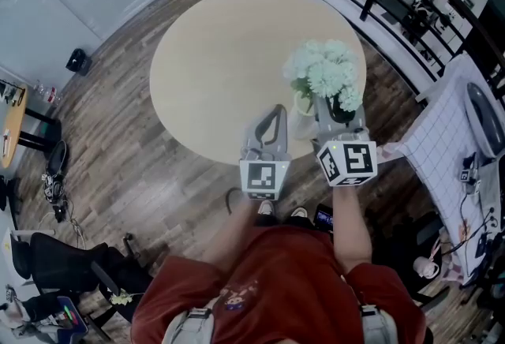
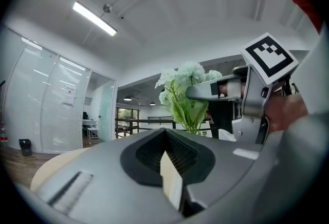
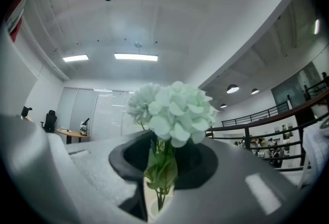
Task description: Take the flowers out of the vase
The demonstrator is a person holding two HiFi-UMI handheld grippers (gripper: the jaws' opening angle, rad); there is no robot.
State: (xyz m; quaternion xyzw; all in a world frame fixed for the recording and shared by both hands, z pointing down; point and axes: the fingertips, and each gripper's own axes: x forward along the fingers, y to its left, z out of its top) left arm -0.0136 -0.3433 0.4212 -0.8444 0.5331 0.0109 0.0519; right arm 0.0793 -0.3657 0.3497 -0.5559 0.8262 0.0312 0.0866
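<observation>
The round table [image 1: 205,58] carries pale hydrangea flowers [image 1: 323,70] at its 3 o'clock, above the vase [image 1: 303,117]. Right tongs [image 3: 158,166] clamp the stems; left tongs [image 1: 277,110] are together, empty. Lift-out looks under way; next, raise straight until the stems clear.

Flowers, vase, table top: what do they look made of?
The flowers are likely artificial, fabric or plastic: pale mint petals, uniformly matte. The vase is cream, perhaps ceramic; too small to confirm. The table top is beige and matte, likely laminate or painted wood: no grain visible.
</observation>
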